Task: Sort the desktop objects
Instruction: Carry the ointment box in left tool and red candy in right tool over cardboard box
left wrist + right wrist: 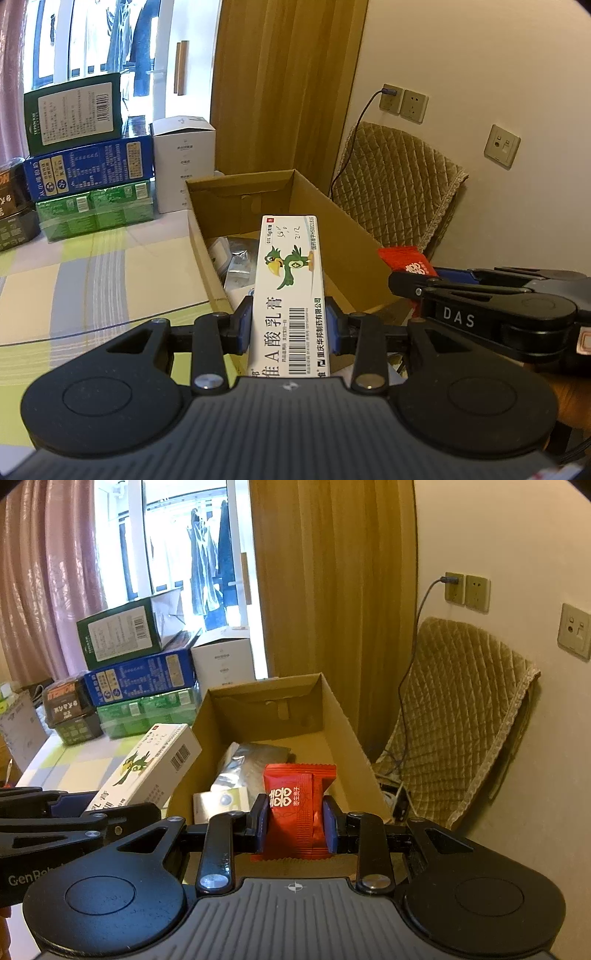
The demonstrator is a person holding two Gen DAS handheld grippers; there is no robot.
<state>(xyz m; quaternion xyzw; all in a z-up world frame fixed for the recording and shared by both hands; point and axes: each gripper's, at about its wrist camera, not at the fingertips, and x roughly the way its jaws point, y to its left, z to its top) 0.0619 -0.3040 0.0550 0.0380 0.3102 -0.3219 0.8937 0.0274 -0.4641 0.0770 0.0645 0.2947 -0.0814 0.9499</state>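
My left gripper [289, 325] is shut on a long white ointment box [290, 280] printed with a green bird, held over the near left edge of an open cardboard box [343, 236]. The same ointment box [147, 768] shows at the left of the right wrist view. My right gripper [295, 821] is shut on a red candy packet [297, 805], held above the cardboard box [343, 720]. That red packet [406, 262] peeks out beyond the right gripper in the left wrist view. Inside the cardboard box lie a silver foil pouch [251, 764] and a small pale box [218, 801].
Stacked green, blue and dark green cartons [88, 162] and a white carton [184, 166] stand at the table's far side on a striped tablecloth [92, 277]. A quilted chair back [454, 709] stands right of the box, by wall sockets [467, 590] with a plugged cable.
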